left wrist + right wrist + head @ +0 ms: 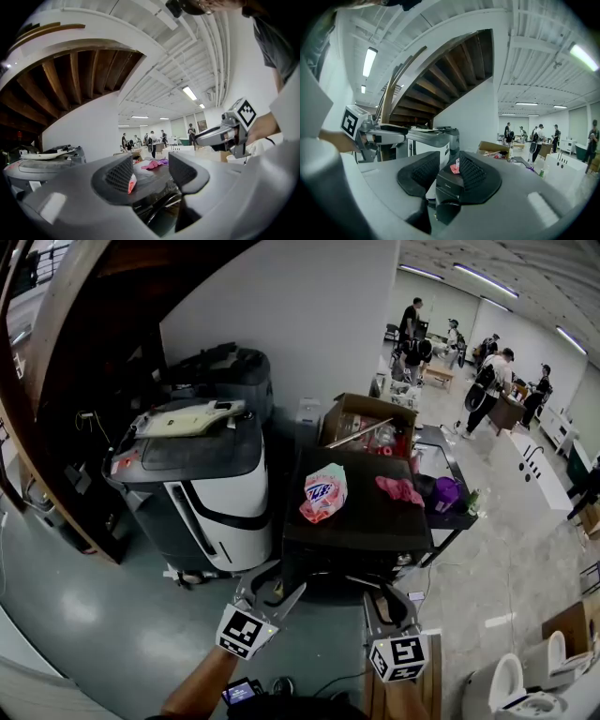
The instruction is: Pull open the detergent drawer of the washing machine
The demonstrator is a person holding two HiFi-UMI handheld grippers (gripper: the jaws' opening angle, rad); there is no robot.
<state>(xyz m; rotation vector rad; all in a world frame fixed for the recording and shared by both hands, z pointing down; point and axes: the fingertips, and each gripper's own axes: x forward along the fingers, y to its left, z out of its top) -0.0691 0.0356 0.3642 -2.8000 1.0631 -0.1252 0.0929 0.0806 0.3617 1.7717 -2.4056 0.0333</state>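
In the head view the washing machine (370,518) stands just ahead of the person, a dark box with a flat black top. On that top lie a pink detergent bag (324,493) and a pink cloth (400,489). An open cardboard box (370,425) sits behind it and a white and grey machine (202,486) stands to its left. The camera looks steeply down on the lid, so the front panel is barely seen and the detergent drawer cannot be made out, nor whether it is shut or pulled out. Both tools hang at the bottom of the picture, short of the machine: the left gripper (274,589) with its jaws spread in a V, and the right gripper (389,601) beside it, neither touching anything. In the left gripper view the left gripper (150,171) points level at the machine's top edge (154,179). Its jaws stand apart with nothing between them. The bag (131,183) and cloth (151,164) show beyond the gap, and the other tool (220,136) hovers to the side. In the right gripper view the right gripper (449,171) has its jaws a little apart and empty, aimed at the upper front corner of the dark machine (446,182), which is near but not touched. The left tool (379,136) shows off to one side. As a judgement, the task has hardly begun: no tool has reached the front panel, so finding the drawer, gripping it and pulling it open all remain.
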